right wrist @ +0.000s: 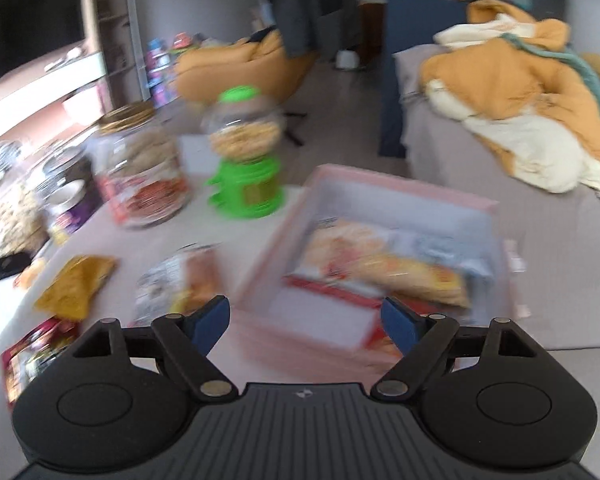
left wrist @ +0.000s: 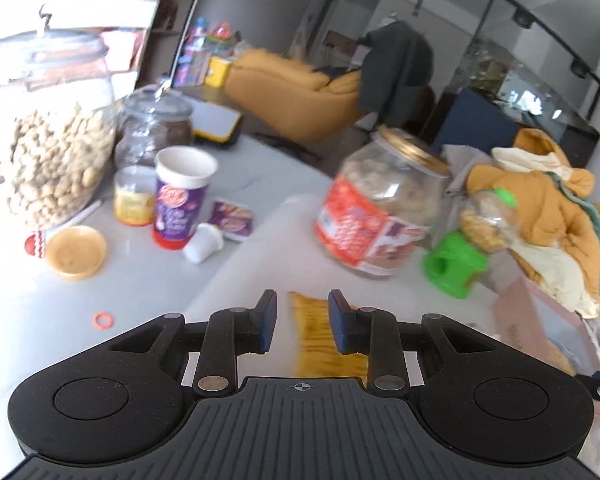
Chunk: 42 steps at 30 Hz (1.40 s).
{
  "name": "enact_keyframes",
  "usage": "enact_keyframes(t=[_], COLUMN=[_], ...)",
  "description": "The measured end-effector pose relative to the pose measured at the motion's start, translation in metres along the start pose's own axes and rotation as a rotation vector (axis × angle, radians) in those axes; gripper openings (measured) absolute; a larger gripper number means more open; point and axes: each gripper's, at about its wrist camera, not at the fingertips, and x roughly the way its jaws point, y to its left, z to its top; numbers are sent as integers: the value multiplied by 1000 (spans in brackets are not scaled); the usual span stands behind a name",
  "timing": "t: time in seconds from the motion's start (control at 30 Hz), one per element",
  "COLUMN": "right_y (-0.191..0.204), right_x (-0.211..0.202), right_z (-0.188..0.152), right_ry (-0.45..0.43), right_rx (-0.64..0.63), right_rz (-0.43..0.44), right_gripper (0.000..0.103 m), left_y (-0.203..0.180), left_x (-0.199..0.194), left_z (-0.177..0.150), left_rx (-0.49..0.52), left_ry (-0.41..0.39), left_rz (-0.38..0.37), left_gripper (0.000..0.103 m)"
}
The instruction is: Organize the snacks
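Observation:
My left gripper [left wrist: 302,316] hangs low over the white table, its jaws partly open around a yellow snack packet [left wrist: 316,336] that lies below and between the fingers; I cannot tell if it touches. The same packet shows in the right wrist view [right wrist: 76,286]. My right gripper [right wrist: 306,322] is wide open and empty above the near edge of a pink box [right wrist: 400,196] that holds several snack bags [right wrist: 384,268]. A silver snack bag [right wrist: 180,280] and a red packet [right wrist: 32,352] lie on the table left of the box.
A big peanut jar [left wrist: 40,152], a dark-filled jar [left wrist: 152,128], a purple cup [left wrist: 180,200], a red-labelled jar [left wrist: 380,204] and a green candy dispenser [left wrist: 460,256] stand on the table. A yellow lid [left wrist: 76,252] lies at left. A bed with an orange blanket [right wrist: 512,92] is at right.

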Motion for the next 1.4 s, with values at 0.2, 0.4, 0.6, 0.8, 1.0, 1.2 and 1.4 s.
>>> enact_keyframes(t=[0.2, 0.4, 0.6, 0.8, 1.0, 1.2, 1.4], right_y=[57, 106, 120, 101, 75, 48, -1], right_x=[20, 66, 86, 55, 22, 3, 7], right_z=[13, 24, 8, -25, -50, -71, -85], right_ry=[28, 35, 129, 177, 161, 111, 140], right_rx=[-57, -150, -204, -173, -156, -165, 21], right_rz=[104, 42, 81, 193, 172, 51, 86], right_gripper=[83, 83, 59, 56, 56, 79, 87], left_y=[-6, -20, -7, 5, -18, -47, -40], left_x=[33, 35, 10, -11, -18, -17, 4], left_z=[-9, -29, -31, -41, -60, -54, -9], left_rx=[71, 165, 145, 134, 147, 189, 115], left_ry=[139, 213, 175, 187, 252, 232, 37], left_rz=[-78, -177, -155, -140, -224, -303, 3], left_gripper=[32, 40, 37, 37, 37, 37, 37])
